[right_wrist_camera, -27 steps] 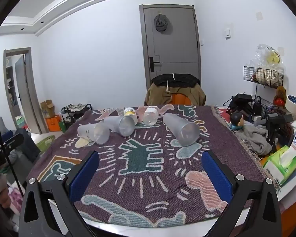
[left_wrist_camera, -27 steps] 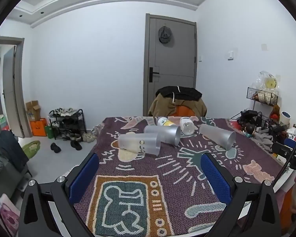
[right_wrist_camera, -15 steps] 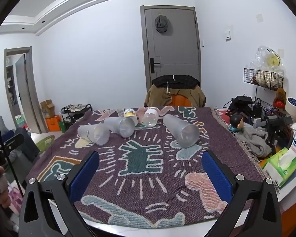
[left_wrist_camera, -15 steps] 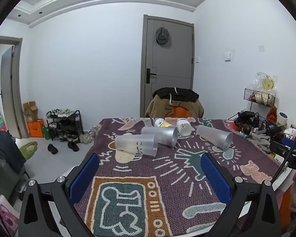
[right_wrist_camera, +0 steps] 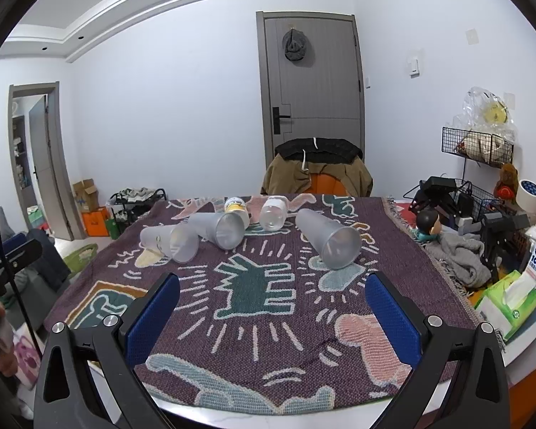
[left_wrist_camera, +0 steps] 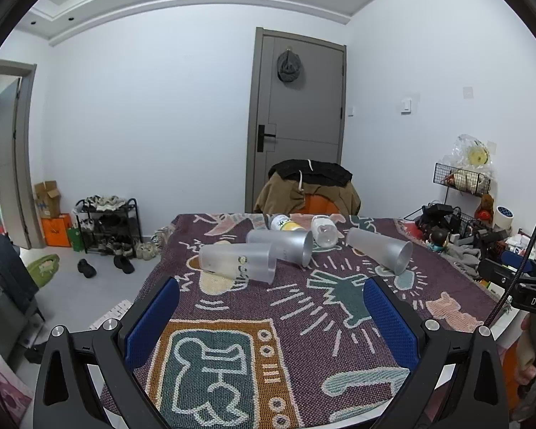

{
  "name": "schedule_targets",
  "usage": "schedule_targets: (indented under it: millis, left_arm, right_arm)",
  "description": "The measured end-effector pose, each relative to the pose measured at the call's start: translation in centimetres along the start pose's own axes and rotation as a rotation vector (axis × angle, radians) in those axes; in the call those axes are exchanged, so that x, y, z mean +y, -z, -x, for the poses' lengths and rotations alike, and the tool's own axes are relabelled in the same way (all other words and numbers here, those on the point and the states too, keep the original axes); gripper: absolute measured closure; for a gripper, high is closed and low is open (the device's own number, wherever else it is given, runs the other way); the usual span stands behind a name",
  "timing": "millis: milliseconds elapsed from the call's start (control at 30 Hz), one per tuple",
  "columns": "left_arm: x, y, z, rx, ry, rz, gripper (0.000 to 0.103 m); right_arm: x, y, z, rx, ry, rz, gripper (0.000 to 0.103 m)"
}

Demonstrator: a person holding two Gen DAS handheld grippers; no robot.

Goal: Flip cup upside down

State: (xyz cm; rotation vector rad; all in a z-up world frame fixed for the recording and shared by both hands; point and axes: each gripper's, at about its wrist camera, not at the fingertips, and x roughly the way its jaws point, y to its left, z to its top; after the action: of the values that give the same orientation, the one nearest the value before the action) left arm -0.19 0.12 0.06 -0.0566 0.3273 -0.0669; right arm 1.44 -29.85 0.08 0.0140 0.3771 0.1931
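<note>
Patterned purple blanket (right_wrist_camera: 253, 286) over a table, three frosted cups on their sides at its far half.

Both grippers hover low over the near edge, empty: the left gripper (left_wrist_camera: 271, 316) has its blue pads (left_wrist_camera: 153, 316) spread wide, and the right gripper (right_wrist_camera: 272, 311) is spread just as wide, nothing between either pair. Well ahead of them lie the left cup (left_wrist_camera: 237, 262), the middle cup (left_wrist_camera: 281, 245) touching it just behind, and the right cup (right_wrist_camera: 328, 238) apart from those, all with mouths turned toward the grippers. Two small bottles (right_wrist_camera: 273, 211) lie just behind the cups. Beyond the table stand a chair draped with a jacket (right_wrist_camera: 316, 171) and a grey door (right_wrist_camera: 309, 96).
</note>
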Motion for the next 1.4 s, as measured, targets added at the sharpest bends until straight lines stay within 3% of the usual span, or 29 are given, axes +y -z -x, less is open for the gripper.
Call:
schedule_targets:
  millis: [600, 1400]
  left_arm:
    - [-0.23, 0.10, 0.42, -0.024, -0.040, -0.018, 0.000]
    - [-0.52, 0.36, 0.17, -0.021, -0.040, -0.024, 0.000]
  right_arm:
    - [0.08, 0.28, -0.30, 0.011, -0.001, -0.010, 0.000]
    - [0.12, 0.58, -0.43, 0.014, -0.003, -0.009, 0.000]
